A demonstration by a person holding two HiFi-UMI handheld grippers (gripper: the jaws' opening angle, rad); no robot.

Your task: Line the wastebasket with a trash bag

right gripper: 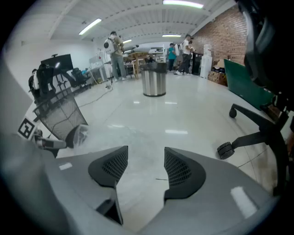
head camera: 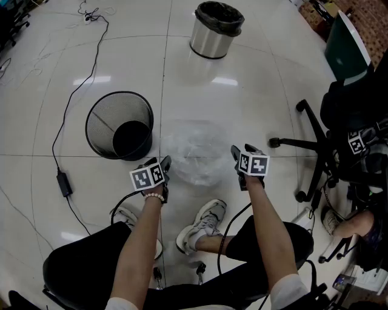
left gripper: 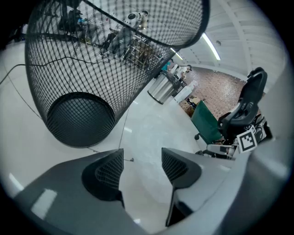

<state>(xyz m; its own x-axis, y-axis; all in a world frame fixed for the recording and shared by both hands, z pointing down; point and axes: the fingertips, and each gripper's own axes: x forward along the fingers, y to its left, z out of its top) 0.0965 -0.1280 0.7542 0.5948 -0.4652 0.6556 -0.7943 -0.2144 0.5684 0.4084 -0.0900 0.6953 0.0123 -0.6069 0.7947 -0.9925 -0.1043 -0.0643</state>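
Lying on floor, clear trash bag barely discernible; left hand-held gripper, right hand-held gripper both released, empty.

Light: bright, even, from ceiling strip lamps
Glare: pale lamp reflections on the glossy floor
Shadows: faint, soft-edged
Distortion: strong fisheye bend in both gripper views, dark rounded corners
Focus: head view sharp; fingers close to the lens slightly soft

Black mesh wastebasket, clear trash bag, silver bin.
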